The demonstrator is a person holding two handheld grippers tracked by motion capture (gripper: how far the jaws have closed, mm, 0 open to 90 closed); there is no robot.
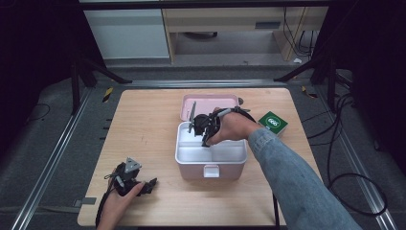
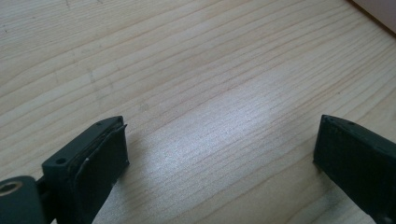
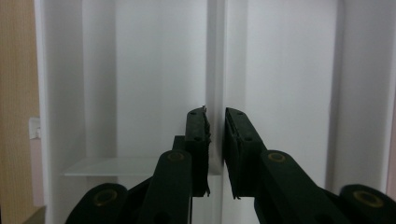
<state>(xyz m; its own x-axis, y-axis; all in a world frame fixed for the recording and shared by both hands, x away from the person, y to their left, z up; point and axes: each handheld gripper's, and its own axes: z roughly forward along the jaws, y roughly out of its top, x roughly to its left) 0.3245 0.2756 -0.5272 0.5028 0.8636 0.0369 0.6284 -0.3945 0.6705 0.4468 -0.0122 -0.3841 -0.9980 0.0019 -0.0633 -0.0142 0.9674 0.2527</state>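
A pink lunch box (image 1: 210,171) stands open at the table's middle, its lid (image 1: 210,101) leaning back behind it. Inside sits a white tray (image 1: 191,154) split into compartments. My right gripper (image 1: 205,141) reaches down into the tray from the right. In the right gripper view its gripper (image 3: 215,123) has both pads pressed on the tray's thin white divider (image 3: 215,65), which runs up between the jaws. My left gripper (image 1: 151,184) rests on the wood near the front left corner. The left gripper (image 2: 219,144) has its jaws wide apart with bare wood between them.
A small green box (image 1: 273,123) lies on the table right of the lunch box, just behind my right forearm. The wooden table (image 1: 143,129) has bare surface on its left half. Cables trail on the floor to the right.
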